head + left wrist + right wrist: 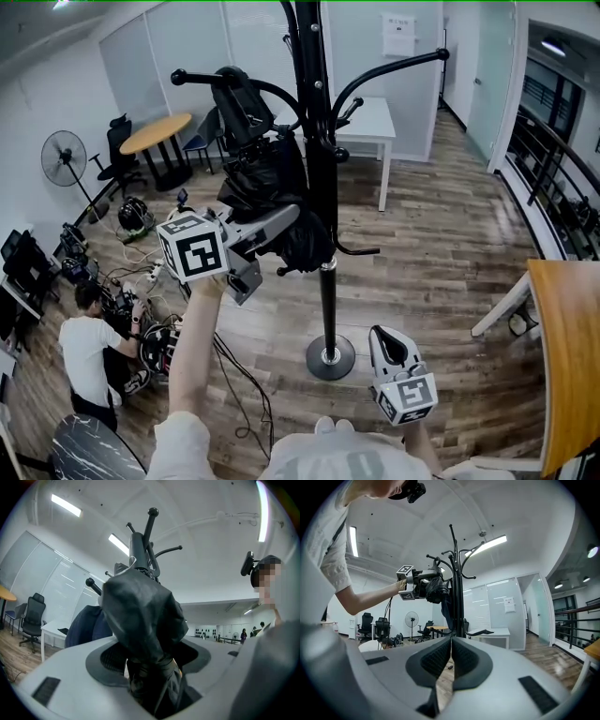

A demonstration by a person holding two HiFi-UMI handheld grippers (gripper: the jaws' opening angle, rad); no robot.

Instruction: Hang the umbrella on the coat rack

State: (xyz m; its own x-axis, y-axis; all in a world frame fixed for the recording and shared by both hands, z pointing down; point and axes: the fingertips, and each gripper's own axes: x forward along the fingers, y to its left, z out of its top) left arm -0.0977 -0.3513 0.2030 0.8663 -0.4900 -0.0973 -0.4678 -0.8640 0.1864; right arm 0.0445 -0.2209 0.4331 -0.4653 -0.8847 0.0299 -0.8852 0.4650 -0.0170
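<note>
Top of the black metal coat rack (322, 141) is cut off by the head view's upper edge. The black folded fabric umbrella (140, 620) covers most of my left gripper's (152, 667) pads, and its lower end runs off the frame bottom. Whether it hangs on a hook yet — cannot tell.

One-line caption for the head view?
Left gripper holds a folded black umbrella up at the coat rack; right gripper, shut, hangs low.

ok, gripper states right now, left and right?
Left gripper: closed on the umbrella.
Right gripper: shut, nothing between the jaws.
</note>
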